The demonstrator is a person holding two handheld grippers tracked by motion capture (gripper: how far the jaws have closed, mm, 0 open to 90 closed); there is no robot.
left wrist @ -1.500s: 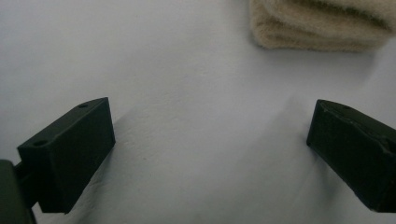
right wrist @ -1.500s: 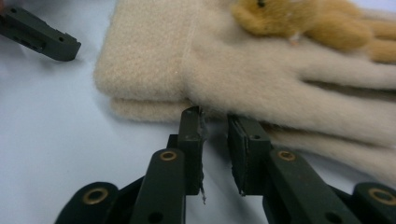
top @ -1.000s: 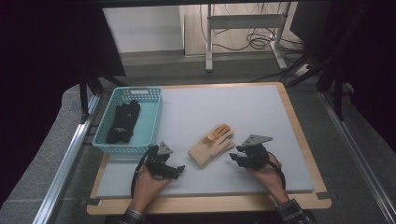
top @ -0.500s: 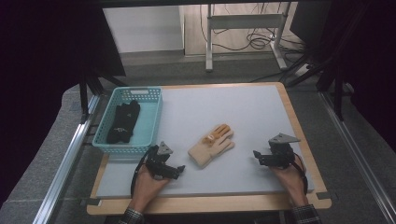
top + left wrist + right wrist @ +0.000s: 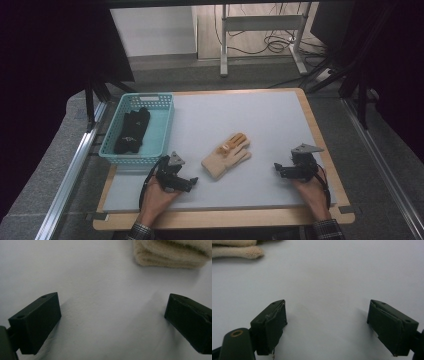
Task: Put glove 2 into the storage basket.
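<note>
- Two grippers are being held low over the grey table mat, with a cream knitted glove lying flat between them, near the mat's front half.
- Plenty of bare mat is being left around the glove; the wooden table edge at the right and the teal basket with a black glove at the left are standing well apart from it.
- The right gripper is being held wide open and empty, its jaws having just been opening.
- The left gripper is being kept spread wide, nothing gripped, just beside the cuff.
- The glove is being judged light, soft and floppy; the cuff or bunched fingers are probably best pinched.
</note>
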